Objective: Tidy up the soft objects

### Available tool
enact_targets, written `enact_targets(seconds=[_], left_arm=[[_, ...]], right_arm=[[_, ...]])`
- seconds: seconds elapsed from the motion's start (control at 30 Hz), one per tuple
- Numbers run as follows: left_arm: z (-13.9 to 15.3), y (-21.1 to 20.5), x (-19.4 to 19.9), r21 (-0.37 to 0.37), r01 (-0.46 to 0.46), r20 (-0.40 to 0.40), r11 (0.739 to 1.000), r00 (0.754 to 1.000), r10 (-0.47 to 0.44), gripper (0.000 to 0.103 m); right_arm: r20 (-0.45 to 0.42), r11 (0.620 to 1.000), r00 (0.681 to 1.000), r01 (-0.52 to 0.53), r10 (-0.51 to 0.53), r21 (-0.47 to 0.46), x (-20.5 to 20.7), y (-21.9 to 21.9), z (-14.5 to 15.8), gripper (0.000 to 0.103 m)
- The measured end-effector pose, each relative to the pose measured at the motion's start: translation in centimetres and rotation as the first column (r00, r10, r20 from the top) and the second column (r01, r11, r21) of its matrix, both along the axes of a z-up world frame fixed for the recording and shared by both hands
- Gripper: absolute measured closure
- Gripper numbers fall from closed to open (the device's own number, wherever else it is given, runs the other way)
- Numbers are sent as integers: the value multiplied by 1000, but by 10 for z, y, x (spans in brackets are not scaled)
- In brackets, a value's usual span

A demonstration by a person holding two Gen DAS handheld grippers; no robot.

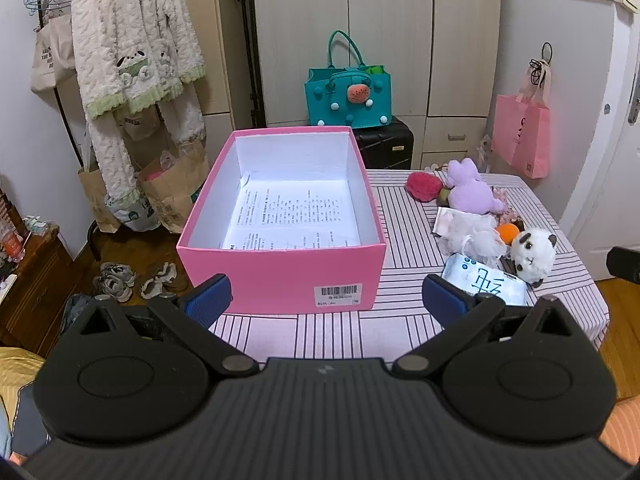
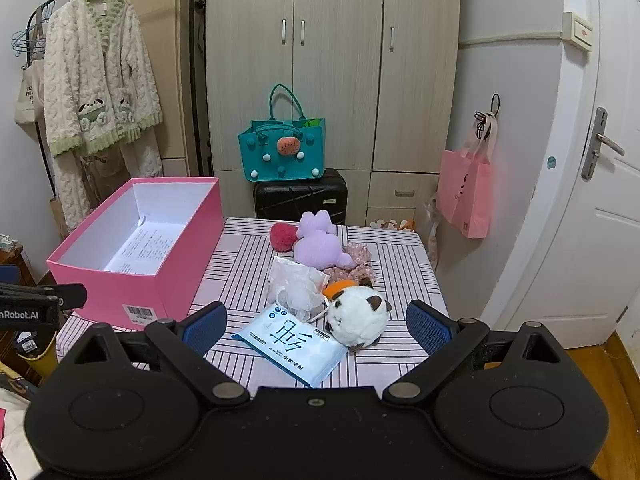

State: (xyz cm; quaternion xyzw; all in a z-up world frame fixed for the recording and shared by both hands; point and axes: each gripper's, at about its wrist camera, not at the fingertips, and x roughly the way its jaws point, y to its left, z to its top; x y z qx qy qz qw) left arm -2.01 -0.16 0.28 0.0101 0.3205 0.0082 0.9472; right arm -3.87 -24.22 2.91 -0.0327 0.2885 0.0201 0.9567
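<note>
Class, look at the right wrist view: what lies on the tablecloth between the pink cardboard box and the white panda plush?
A blue-and-white tissue pack and a white mesh bath pouf lie between the pink cardboard box and the white panda plush.

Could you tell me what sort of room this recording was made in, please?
Most likely a bedroom in a home: a tall wardrobe fills the back wall, a fleecy robe hangs on a clothes rail, and a suitcase stands behind the cloth-covered table.
</note>
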Motion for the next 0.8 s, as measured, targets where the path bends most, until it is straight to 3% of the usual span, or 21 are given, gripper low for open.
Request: enact_targets(seconds=[0.8], left_arm=[[-5, -5, -6, -12, 2, -31, 1000, 1000, -2, 0]], right_arm=[[10, 1000, 1000, -6, 6, 9, -9, -4, -5, 5]])
